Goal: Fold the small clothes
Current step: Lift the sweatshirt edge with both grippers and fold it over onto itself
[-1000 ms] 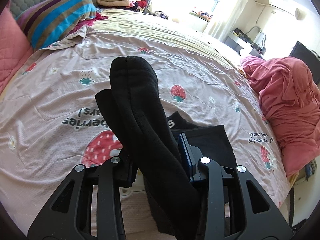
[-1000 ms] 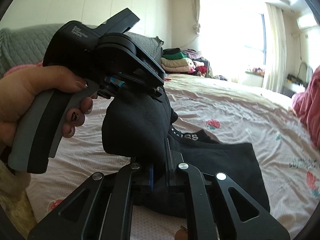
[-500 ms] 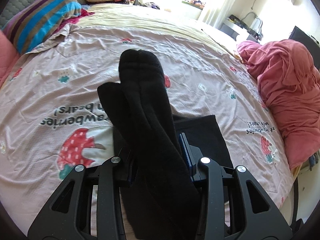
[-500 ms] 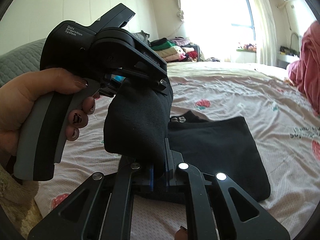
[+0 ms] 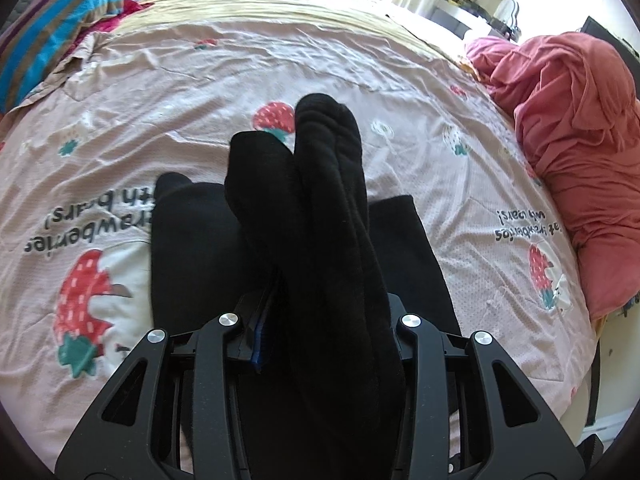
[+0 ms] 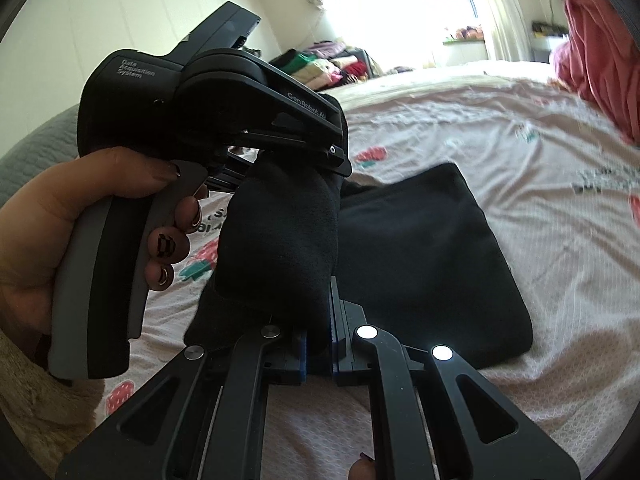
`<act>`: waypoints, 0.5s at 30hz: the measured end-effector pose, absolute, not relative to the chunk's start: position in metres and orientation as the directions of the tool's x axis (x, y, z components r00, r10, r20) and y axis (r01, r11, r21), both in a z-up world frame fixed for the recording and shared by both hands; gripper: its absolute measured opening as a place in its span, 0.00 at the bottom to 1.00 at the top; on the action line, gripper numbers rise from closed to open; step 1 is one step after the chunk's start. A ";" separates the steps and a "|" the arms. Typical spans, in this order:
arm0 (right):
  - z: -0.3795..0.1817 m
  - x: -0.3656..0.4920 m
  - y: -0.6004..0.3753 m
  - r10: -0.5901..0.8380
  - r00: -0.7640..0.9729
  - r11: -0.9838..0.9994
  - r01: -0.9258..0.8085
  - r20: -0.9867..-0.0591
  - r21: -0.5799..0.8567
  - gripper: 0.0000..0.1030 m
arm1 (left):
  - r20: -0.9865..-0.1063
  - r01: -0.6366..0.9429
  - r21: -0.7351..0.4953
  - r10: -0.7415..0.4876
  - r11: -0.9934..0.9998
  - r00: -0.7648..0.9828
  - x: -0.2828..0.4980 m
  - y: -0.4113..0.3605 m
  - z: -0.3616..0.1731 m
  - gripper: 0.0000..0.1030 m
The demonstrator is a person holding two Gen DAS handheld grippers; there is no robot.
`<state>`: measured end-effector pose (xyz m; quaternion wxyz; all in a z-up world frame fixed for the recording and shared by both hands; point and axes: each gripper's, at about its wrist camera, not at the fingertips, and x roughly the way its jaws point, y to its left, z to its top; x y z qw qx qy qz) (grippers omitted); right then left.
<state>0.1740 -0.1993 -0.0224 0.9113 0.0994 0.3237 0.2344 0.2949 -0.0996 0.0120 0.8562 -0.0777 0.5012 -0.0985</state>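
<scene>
A pair of black socks (image 5: pixel 320 208) sticks forward out of my left gripper (image 5: pixel 320 320), which is shut on them; both toes point up the bed. In the right wrist view the same socks (image 6: pixel 280 240) hang between the two tools. A hand (image 6: pixel 48 232) holds my left gripper (image 6: pixel 320 160), which clamps their top. My right gripper (image 6: pixel 318 344) is shut on their lower end. Under the socks, a folded black garment (image 5: pixel 188 240) (image 6: pixel 432 264) lies flat on the pink strawberry-print bedsheet (image 5: pixel 460 184).
A heap of red-pink fabric (image 5: pixel 580 140) lies at the bed's right side, close to the edge. A striped pillow (image 5: pixel 52 28) sits at the far left. Stacked folded clothes (image 6: pixel 320 64) are beyond the far end of the bed.
Both grippers have sunk toward the bed with the socks still held. The socks now hang over the folded black garment, and the right gripper has rolled.
</scene>
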 end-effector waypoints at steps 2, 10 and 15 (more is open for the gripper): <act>-0.027 0.176 -0.205 0.499 0.665 0.866 -0.354 -0.556 0.354 0.06 | -0.849 0.095 -0.226 -0.244 0.969 0.469 0.297 -0.106 0.007 0.28; -0.036 0.177 -0.216 0.516 0.633 0.854 -0.335 -0.577 0.397 0.07 | -0.860 0.102 -0.208 -0.232 0.973 0.454 0.300 -0.125 -0.004 0.38; -0.040 0.175 -0.220 0.522 0.614 0.851 -0.322 -0.592 0.415 0.09 | -0.859 0.111 -0.235 -0.260 0.966 0.441 0.300 -0.131 -0.005 0.58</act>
